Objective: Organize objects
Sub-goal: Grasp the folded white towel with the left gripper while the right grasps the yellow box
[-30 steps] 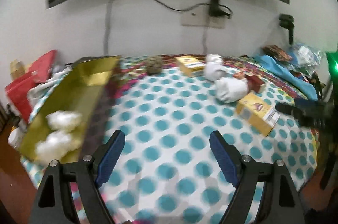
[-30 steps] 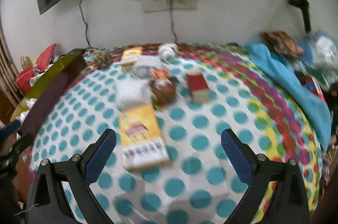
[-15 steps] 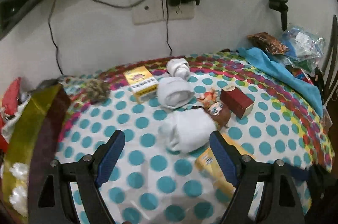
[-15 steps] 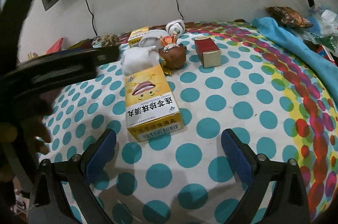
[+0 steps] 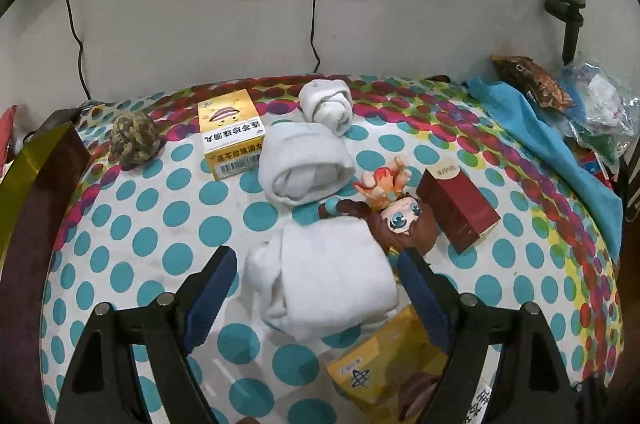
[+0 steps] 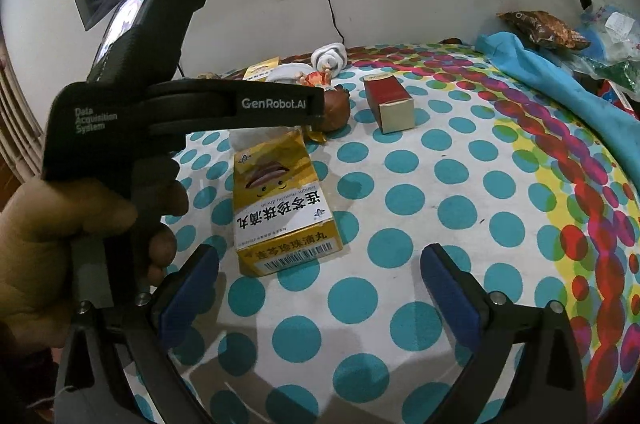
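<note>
From my left wrist, my left gripper (image 5: 316, 288) is spread wide, holding nothing, its fingers (image 5: 212, 288) either side of a rolled white sock (image 5: 324, 284) on the tabletop (image 5: 160, 224); whether they touch it I can't tell.

From my right wrist, my right gripper (image 6: 320, 288) gapes empty behind a yellow box (image 6: 280, 208), long axis pointing away from me, barcode end nearest. Only this view shows my left hand (image 6: 60, 244)

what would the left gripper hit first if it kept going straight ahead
Most likely the nearest white sock roll, which lies right between the open fingers of the left gripper. The doll lies just behind it; depth is hard to judge.
</note>
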A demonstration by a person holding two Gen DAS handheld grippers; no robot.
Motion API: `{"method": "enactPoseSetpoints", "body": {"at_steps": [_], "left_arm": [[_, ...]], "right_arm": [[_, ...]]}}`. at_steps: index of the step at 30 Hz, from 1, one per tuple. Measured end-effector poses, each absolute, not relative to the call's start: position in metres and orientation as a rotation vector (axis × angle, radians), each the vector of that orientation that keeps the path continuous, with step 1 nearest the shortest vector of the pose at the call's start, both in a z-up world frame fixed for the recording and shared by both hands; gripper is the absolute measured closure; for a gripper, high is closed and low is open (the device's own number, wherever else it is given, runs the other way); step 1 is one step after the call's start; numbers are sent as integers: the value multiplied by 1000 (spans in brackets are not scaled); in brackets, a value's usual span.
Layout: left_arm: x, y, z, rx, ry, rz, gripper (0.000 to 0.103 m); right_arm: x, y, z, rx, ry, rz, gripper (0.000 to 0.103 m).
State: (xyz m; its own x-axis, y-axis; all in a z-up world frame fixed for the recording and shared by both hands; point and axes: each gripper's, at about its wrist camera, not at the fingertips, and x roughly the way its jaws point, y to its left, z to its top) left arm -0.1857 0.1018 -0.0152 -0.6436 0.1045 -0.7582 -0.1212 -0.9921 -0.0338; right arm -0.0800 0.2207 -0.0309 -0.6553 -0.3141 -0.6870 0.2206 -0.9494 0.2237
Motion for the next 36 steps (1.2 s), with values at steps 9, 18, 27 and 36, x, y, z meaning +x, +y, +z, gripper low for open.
{"method": "enactPoseSetpoints", "body": {"at_steps": [9,18,27,36], "left_arm": [[-184,94,-19,-1292,-33,2645,65],[-147,62,35,-1085,53,2764,72],[-97,29,35,-1079,119,2816,72],[-73,-7,16,-1152,41,2848,72]], "right_arm": [[-82,223,-31,1120,-186,-2605,1],[-85,227,-27,1145,-257,-2611,0],[-100,201,-21,1161,-141,-2603,1],[-112,182,-26,1214,17,-2581,53]]}}
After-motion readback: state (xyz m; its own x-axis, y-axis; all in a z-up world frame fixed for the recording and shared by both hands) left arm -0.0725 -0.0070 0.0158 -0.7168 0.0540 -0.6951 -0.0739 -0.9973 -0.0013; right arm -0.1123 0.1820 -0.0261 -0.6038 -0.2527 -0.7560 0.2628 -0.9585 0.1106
